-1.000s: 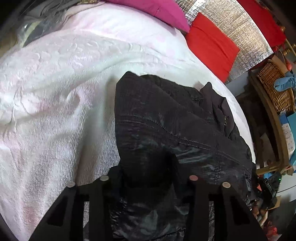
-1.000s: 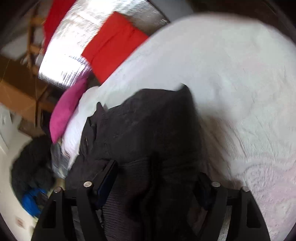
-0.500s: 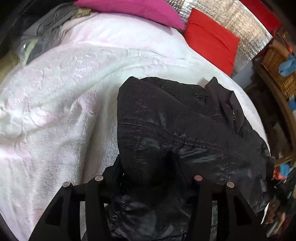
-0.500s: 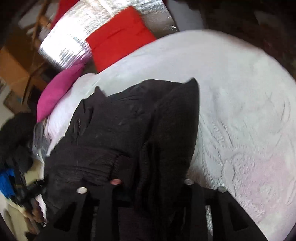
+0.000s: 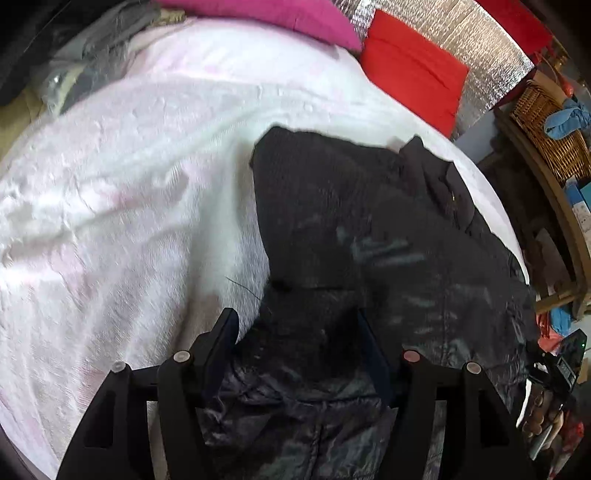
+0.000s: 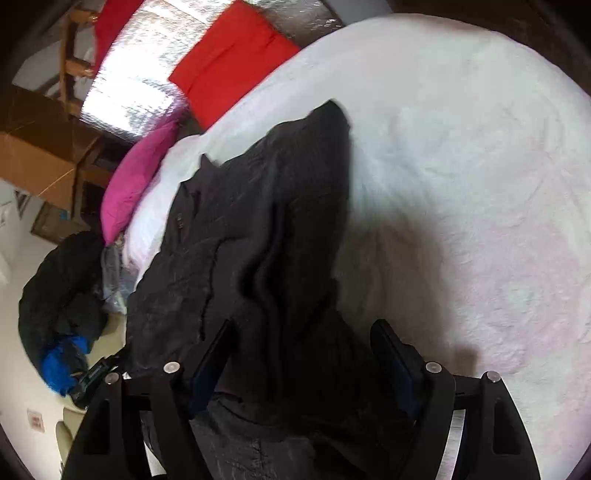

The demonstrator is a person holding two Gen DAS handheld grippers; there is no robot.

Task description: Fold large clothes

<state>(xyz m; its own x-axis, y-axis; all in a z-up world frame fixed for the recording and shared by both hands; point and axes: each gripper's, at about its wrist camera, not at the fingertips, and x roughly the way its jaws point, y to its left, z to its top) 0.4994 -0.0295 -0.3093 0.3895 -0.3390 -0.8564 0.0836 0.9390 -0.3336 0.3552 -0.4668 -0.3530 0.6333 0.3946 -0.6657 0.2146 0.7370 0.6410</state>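
Left wrist: black jacket [image 5: 369,229] bunched (glossy, creased)

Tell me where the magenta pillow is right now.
The magenta pillow lies at the bed's head end, touching the red cushion; top centre in the left wrist view, left in the right wrist view.

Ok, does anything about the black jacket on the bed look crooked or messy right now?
Yes. The black jacket lies bunched and slanted on the white bedspread, not squared up: a thick ridge of cloth runs down its middle and one corner sticks up in a point. No tear or spill shows.
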